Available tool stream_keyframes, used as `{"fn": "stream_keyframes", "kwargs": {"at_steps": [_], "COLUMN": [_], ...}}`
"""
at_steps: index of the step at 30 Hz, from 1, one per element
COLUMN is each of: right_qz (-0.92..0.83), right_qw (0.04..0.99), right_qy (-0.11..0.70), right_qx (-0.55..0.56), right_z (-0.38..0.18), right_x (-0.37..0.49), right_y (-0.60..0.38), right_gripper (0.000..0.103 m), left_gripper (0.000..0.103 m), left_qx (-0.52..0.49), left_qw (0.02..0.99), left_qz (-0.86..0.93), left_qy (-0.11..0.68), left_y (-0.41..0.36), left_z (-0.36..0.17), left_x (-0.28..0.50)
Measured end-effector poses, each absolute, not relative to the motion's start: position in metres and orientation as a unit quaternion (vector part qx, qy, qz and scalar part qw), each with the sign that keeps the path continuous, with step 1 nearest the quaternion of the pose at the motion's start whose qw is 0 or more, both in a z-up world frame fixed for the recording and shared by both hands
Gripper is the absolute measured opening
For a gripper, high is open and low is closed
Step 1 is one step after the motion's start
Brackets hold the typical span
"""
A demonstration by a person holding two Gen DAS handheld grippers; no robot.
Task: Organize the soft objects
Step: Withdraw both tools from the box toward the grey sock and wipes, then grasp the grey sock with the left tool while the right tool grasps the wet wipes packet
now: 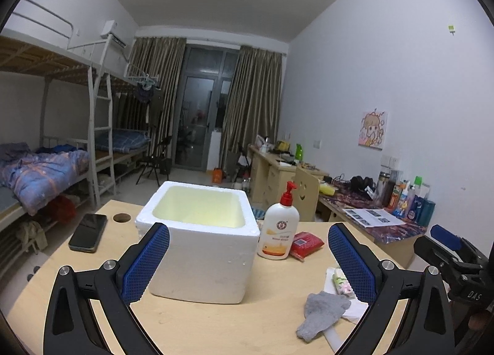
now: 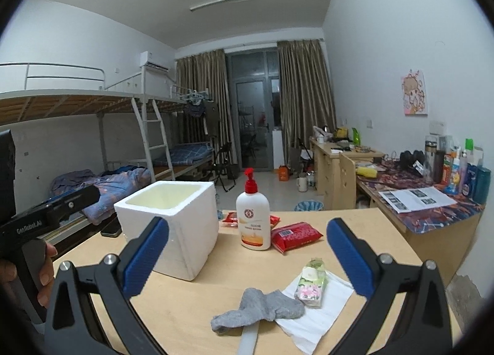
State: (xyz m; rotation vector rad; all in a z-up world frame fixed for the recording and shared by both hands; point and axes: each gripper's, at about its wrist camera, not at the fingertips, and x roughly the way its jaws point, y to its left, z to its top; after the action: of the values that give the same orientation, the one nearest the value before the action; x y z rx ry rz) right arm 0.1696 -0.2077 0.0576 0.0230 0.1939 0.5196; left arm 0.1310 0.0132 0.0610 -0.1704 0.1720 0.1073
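Here, left to right:
Phone (image 1: 88, 232): flat on tabletop (image 1: 191, 327), far left.
Left gripper (image 1: 248, 259): fingers spread wide, nothing between.
Foam box (image 2: 168, 225): upright, open-topped.
Lotion bottle (image 2: 253, 220): beside box.
Grey sock (image 2: 257, 311): crumpled, overlapping white tissue (image 2: 318, 318).
Right gripper (image 2: 247, 257): fingers fully apart, empty.

We see a crumpled grey sock (image 2: 257, 311) lying on the tabletop (image 2: 191, 308), its edge overlapping a white tissue (image 2: 321, 321) that carries a small floral tissue packet (image 2: 311, 284); a red soft pack (image 2: 296, 235) lies flat farther back.
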Motion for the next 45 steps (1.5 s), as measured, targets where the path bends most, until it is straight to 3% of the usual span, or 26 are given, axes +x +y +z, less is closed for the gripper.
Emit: {"fn": "stream_keyframes", "kwargs": {"at_steps": [15,34,45], "right_qz": [0.19,0.15,0.186], "right_qw": [0.975,0.953,0.933], "right_qy": [0.113,0.264,0.307], "right_qx": [-0.007,0.017,0.007], "right_z": [0.003,-0.031,-0.041], "right_x": [0.158,0.238,0.269], "right_y": [-0.211,-0.238,-0.234], "right_gripper": [0.103,0.103,0.103], "left_gripper": [0.103,0.103,0.103], "left_qx": [-0.081,-0.02,-0.04], "left_qw": [0.983,0.952,0.931], "left_qz": [-0.066,-0.126,-0.131], "left_qy": [0.151,0.279,0.337], "left_y": [-0.004,-0.061,-0.066], "left_z": [-0.002,-0.053,-0.075], "left_x": [0.163,0.236,0.266]}}
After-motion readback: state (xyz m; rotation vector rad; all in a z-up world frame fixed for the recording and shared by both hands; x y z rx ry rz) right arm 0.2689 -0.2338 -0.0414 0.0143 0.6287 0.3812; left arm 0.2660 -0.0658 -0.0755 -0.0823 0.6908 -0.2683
